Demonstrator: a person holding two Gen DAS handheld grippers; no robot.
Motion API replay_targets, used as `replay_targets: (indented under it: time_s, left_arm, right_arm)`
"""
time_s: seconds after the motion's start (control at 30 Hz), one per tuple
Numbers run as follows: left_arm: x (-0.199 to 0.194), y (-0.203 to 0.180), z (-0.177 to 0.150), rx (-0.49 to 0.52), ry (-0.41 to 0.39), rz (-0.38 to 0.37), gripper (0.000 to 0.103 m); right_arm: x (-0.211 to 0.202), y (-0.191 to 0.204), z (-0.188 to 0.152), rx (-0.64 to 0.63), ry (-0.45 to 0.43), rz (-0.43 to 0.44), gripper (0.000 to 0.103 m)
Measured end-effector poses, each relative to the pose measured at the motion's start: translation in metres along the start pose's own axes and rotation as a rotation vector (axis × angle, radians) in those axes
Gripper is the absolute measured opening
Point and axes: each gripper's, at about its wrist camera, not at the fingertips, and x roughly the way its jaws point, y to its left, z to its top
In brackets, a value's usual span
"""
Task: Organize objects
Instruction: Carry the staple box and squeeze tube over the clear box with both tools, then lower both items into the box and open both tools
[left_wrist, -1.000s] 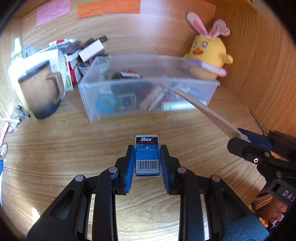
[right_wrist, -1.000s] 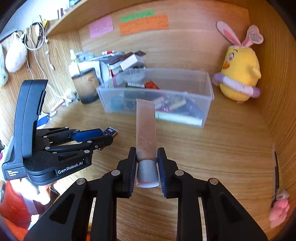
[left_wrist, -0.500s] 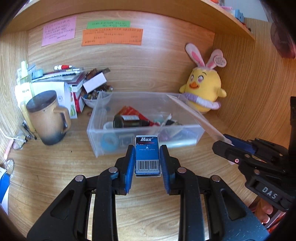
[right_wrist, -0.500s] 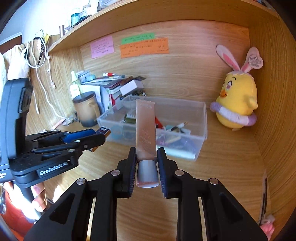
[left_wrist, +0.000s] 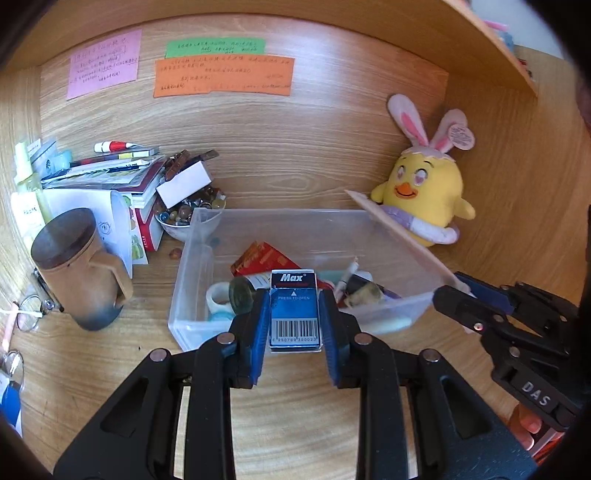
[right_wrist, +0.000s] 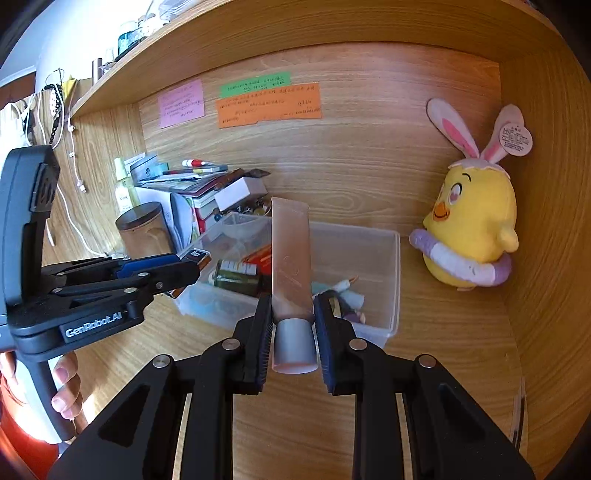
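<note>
Staple box (left_wrist: 294, 310) sits clamped in the left gripper (left_wrist: 294, 319) above the bin's (left_wrist: 192, 266) near edge, while the right gripper (right_wrist: 294, 328) pinches a tube (right_wrist: 290, 258) by its cap, over the bin too.

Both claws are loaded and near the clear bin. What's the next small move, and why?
Probably ease the left claw forward and let the blue Max box go into the clear bin. The box is clamped and sits over the bin's near wall, with the small items already there beneath it. The right claw holds the pink tube close alongside, so going one at a time avoids a clash.
</note>
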Motion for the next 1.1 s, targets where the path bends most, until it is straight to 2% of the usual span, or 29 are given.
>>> replay_targets:
  time_s: [0.13,0.37,0.63,0.73,0.93,1.1]
  left_arm:
    - [0.019,0.01,0.01,-0.036,0.04,-0.022,0.027]
    - [0.042,0.01,0.018,-0.026,0.067,-0.013,0.027]
    - [0.065,0.005,0.02,-0.016,0.108,-0.026,0.027]
    - [0.071,0.002,0.02,-0.006,0.124,-0.026,0.027]
    - [0.072,-0.001,0.019,0.003,0.124,-0.031,0.035]
    - [0.061,0.0,0.018,0.004,0.11,-0.04,0.037]
  right_arm:
    - [0.014,-0.002,0.01,-0.014,0.01,0.003,0.02]
    - [0.046,-0.006,0.021,-0.037,0.064,0.027,0.02]
    - [0.083,-0.016,0.018,-0.026,0.157,0.05,0.019]
    - [0.088,-0.018,0.017,-0.034,0.173,0.03,0.019]
    - [0.089,-0.022,0.016,-0.04,0.183,-0.007,0.022]
    - [0.083,-0.024,0.018,-0.024,0.176,0.007,0.032]
